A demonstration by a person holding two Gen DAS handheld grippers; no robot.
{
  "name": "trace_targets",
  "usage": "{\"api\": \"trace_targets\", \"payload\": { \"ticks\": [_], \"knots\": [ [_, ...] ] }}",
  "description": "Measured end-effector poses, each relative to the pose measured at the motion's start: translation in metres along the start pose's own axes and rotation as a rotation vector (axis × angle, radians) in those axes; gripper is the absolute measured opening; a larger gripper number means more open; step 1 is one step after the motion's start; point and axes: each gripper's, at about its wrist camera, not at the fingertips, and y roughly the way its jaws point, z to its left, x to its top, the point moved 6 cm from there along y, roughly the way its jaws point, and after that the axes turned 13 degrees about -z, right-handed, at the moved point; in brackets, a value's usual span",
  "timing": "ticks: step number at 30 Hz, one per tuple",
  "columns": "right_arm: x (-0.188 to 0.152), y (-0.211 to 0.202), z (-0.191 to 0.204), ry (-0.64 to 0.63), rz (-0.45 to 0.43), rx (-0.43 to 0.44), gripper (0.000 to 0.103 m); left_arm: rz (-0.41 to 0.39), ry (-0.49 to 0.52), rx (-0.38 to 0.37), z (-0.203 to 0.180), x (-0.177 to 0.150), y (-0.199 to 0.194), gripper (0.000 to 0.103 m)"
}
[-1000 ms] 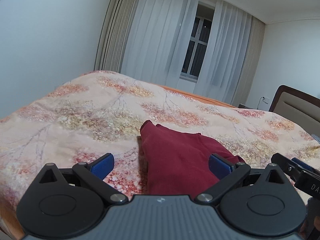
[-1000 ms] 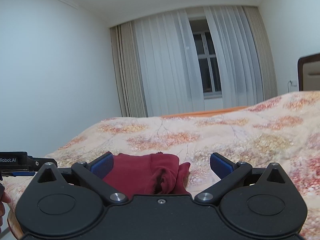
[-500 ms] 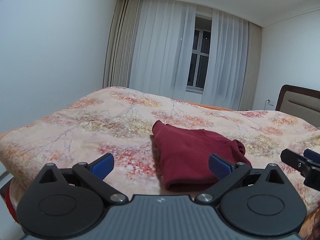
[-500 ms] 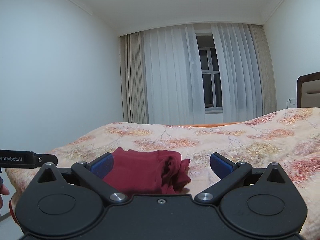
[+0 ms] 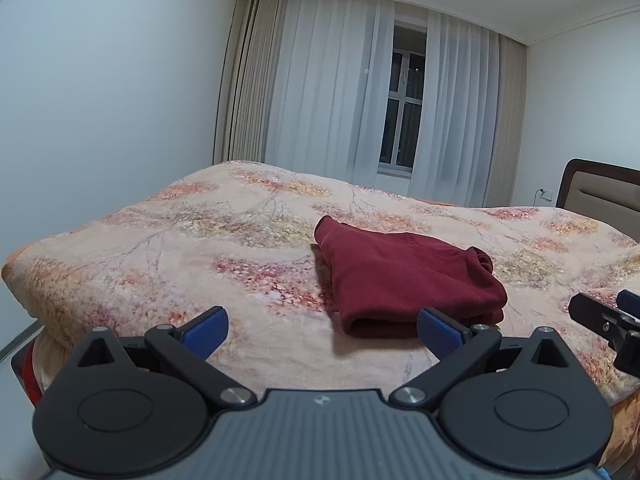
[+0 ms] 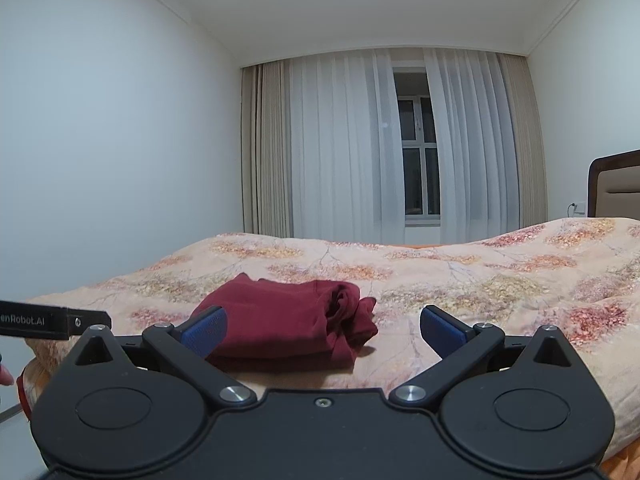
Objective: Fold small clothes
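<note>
**Bedroom, floral bedspread: garment folded, both tools clear**

Plain white-walled bedroom, sheer curtains (image 6: 384, 148) drawn over a dark window, padded headboard (image 5: 600, 196) off to the right. My work surface is the bed (image 5: 200, 240) with its peach floral cover, soft and slightly rumpled.

The dark red garment (image 5: 400, 276) lies near the bed's front edge as a compact stack of layers, folded edge facing me. Its right end is bunched and lumpy in the right wrist view (a sleeve or cuff tucked loosely, I can't tell which).

My left gripper (image 5: 320, 328) sits low in front of the bed edge, blue pads spread wide, nothing between them. My right gripper (image 6: 320, 328) is likewise splayed and empty, hovering short of the cloth; neither touches it. Each tool's tip shows at the margin of the other's view, so I have them side by side.

I read this as a finished fold: both held off so the stack rests undisturbed. That bunched end might want tidying.
</note>
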Motion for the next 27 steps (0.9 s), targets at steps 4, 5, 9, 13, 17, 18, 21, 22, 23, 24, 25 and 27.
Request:
{"api": "trace_targets", "payload": {
  "ticks": [4, 5, 9, 13, 17, 18, 21, 22, 23, 24, 25, 27],
  "knots": [
    [-0.003, -0.0005, 0.0027, -0.005, 0.01, 0.004, 0.102, 0.005, -0.003, 0.002, 0.0018, -0.0016, 0.0007, 0.103],
    [-0.0029, -0.0005, 0.0028, -0.004, 0.009, 0.003, 0.102, 0.007, -0.003, 0.001, 0.002, -0.0021, 0.0015, 0.103],
    [-0.0037, -0.0001, 0.0029, -0.004, 0.01, 0.002, 0.102, 0.009, -0.003, 0.002, 0.0026, -0.0026, 0.0023, 0.103],
    [-0.0053, 0.001, 0.0022, -0.002, 0.014, 0.002, 0.102, 0.013, -0.001, 0.001, 0.0025, -0.0039, 0.0021, 0.103],
    [-0.0063, 0.0009, 0.001, -0.001, 0.015, 0.001, 0.102, 0.017, 0.003, 0.001, 0.0018, -0.005, 0.0028, 0.103],
    [-0.0065, 0.001, 0.001, -0.001, 0.015, 0.001, 0.102, 0.018, 0.004, 0.001, 0.0016, -0.0051, 0.0031, 0.103],
    [-0.0069, 0.0011, 0.0008, 0.0, 0.017, 0.002, 0.102, 0.02, 0.004, 0.001, 0.0013, -0.0053, 0.0032, 0.103],
    [-0.0068, 0.0009, 0.0008, 0.0, 0.017, 0.002, 0.102, 0.02, 0.005, 0.001, 0.0013, -0.0055, 0.0031, 0.103],
    [-0.0068, 0.0016, 0.0007, 0.001, 0.018, 0.002, 0.102, 0.019, 0.005, 0.001, 0.0014, -0.0052, 0.0031, 0.103],
    [-0.0071, 0.0016, 0.0005, 0.001, 0.019, 0.002, 0.102, 0.019, 0.006, 0.001, 0.0014, -0.0054, 0.0031, 0.103],
    [-0.0071, 0.0014, 0.0005, 0.001, 0.018, 0.002, 0.102, 0.02, 0.005, 0.001, 0.0015, -0.0054, 0.0031, 0.103],
    [-0.0071, 0.0015, 0.0005, 0.001, 0.018, 0.002, 0.102, 0.02, 0.005, 0.001, 0.0014, -0.0056, 0.0033, 0.103]
  ]
}}
